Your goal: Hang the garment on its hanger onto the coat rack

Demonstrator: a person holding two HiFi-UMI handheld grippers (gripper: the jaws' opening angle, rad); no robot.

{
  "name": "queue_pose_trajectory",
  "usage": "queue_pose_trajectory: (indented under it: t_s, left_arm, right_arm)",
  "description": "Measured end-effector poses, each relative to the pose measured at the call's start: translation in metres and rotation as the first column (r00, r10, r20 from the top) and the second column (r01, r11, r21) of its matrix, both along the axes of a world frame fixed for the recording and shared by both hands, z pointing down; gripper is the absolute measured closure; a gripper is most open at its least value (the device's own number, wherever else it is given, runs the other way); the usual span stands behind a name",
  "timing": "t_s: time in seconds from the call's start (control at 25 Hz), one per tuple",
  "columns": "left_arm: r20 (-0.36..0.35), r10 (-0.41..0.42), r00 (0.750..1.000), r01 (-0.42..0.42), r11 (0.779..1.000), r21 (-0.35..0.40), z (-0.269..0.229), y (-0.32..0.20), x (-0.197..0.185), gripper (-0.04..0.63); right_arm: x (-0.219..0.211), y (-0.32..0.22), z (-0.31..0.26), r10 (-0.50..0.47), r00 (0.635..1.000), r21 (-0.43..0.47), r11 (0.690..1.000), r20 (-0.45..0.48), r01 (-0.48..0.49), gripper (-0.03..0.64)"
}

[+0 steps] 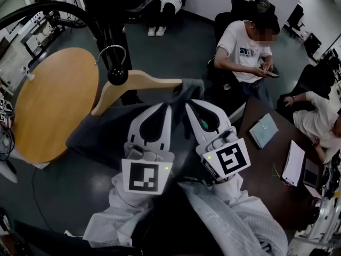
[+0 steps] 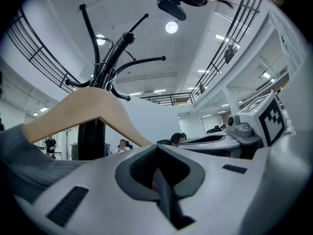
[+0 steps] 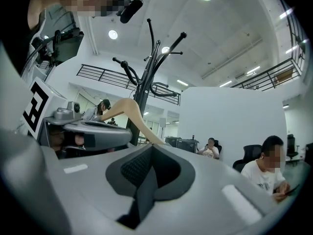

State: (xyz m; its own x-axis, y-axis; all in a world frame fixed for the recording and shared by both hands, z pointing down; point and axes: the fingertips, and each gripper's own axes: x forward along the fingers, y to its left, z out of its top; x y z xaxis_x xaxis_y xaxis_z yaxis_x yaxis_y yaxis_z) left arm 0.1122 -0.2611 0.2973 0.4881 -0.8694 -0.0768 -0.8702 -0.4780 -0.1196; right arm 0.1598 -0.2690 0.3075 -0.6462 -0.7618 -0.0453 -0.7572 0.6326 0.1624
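A wooden hanger (image 1: 136, 87) with a metal hook (image 1: 112, 51) carries a dark grey garment (image 1: 104, 129). It hangs close to the black coat rack (image 1: 109, 20), and the hook curls just above a ball-tipped rack arm (image 1: 118, 75); I cannot tell whether it rests on it. My left gripper (image 1: 164, 105) is shut on the garment below the hanger's middle. My right gripper (image 1: 187, 105) is shut on the fabric near the hanger's right end. In the left gripper view the hanger (image 2: 93, 106) and rack (image 2: 105, 67) rise beyond the shut jaws; the right gripper view shows the hanger (image 3: 128, 109) and rack (image 3: 146, 77).
A round wooden table (image 1: 53, 100) stands at the left, close to the rack. At the right is a dark table (image 1: 266, 159) with a notebook (image 1: 264, 129) and papers (image 1: 293, 161). People sit at it (image 1: 242, 41) and another sits behind the rack (image 1: 162, 4).
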Motion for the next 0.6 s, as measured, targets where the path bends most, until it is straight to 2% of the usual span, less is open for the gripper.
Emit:
queue_pose_trajectory:
  t_s: [0.6]
  left_arm:
    - [0.005, -0.009, 1.000, 0.009, 1.000, 0.015, -0.0038, 0.0034, -0.0029, 0.591]
  right_arm:
    - [0.0003, 0.0046, -0.0026, -0.002, 1.000, 0.011, 1.000, -0.002, 0.002, 0.616]
